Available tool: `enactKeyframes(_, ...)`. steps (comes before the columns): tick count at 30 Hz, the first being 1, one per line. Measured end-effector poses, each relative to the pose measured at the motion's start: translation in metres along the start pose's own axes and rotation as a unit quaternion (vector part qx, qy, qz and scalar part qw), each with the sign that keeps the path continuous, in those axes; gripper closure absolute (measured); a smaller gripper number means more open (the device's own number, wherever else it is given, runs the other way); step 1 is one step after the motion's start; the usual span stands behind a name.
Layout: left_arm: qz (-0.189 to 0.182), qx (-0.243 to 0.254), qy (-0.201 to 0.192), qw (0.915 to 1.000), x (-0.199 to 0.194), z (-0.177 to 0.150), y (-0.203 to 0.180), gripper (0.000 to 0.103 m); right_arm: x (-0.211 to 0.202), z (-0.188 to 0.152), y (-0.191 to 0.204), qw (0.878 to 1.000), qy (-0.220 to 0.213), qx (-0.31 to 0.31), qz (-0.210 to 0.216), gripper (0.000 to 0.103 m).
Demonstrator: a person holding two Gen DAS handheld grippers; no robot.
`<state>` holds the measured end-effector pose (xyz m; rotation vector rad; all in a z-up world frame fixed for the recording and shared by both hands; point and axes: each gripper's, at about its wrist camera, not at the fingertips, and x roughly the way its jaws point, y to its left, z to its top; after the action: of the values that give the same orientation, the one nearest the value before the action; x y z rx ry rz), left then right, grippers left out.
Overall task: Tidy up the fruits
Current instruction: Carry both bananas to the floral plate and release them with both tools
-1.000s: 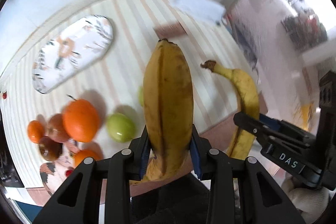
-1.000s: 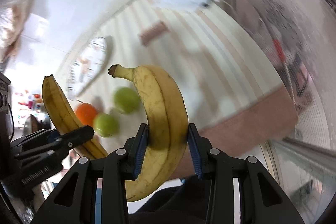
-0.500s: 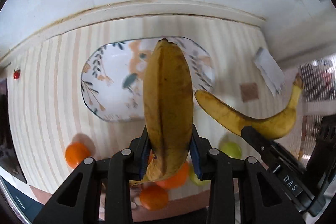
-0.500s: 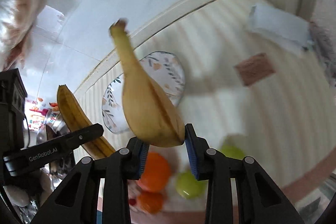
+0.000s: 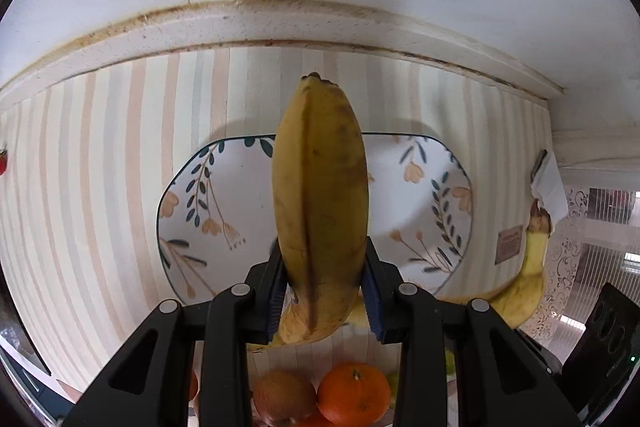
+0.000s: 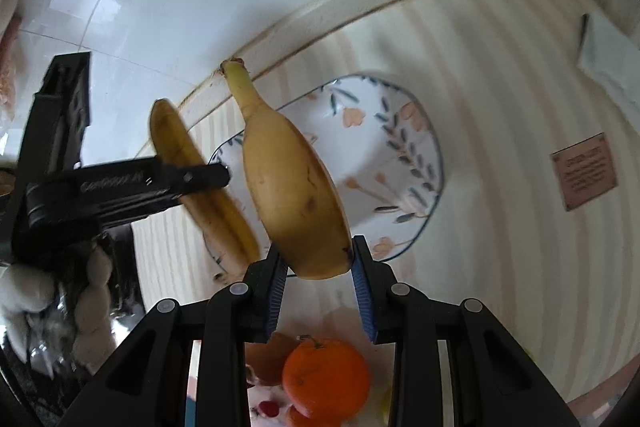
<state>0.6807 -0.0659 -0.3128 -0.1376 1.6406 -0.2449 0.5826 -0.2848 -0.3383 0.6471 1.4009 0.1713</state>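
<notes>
My left gripper (image 5: 324, 291) is shut on a yellow banana (image 5: 320, 203) that stands up the middle of the left wrist view, over a white flowered plate (image 5: 224, 195). My right gripper (image 6: 318, 267) is shut on the blunt end of a second banana (image 6: 292, 179), its stem pointing toward the wall above the same plate (image 6: 392, 155). In the right wrist view the left gripper (image 6: 200, 183) and its banana (image 6: 180, 147) hang at the left. The second banana (image 5: 524, 291) shows at the right edge of the left wrist view.
Oranges (image 5: 354, 393) and a brown fruit (image 5: 282, 399) lie near me on the striped cloth; an orange (image 6: 326, 379) sits under the right fingers. A brown label (image 6: 584, 171) and white paper (image 6: 608, 59) lie to the right. The white wall runs behind the plate.
Both grippers have swung with their bananas from the loose fruit to above the flowered plate. The right banana has tipped in its jaws, so it is now gripped near its end.
</notes>
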Motion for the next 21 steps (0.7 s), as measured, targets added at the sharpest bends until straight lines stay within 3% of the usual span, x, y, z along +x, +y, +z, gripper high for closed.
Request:
enactKeyframes(4,0.007,-0.007,0.014,0.9998,0.017,0.010,0.006,0.072,0.020,0.012,-0.005,1.000,0.024,0.003,-0.013,0.069)
enactKeyframes(14,0.015,-0.017,0.035,0.9991,0.046,0.020,0.008,0.072,0.036,0.050,-0.021,0.997,0.035,0.060,-0.023,0.069)
enactKeyframes(21,0.021,-0.005,0.033,0.9992,0.052,0.016,-0.004,0.072,0.028,0.036,-0.038,0.995,0.042,0.093,-0.001,0.069)
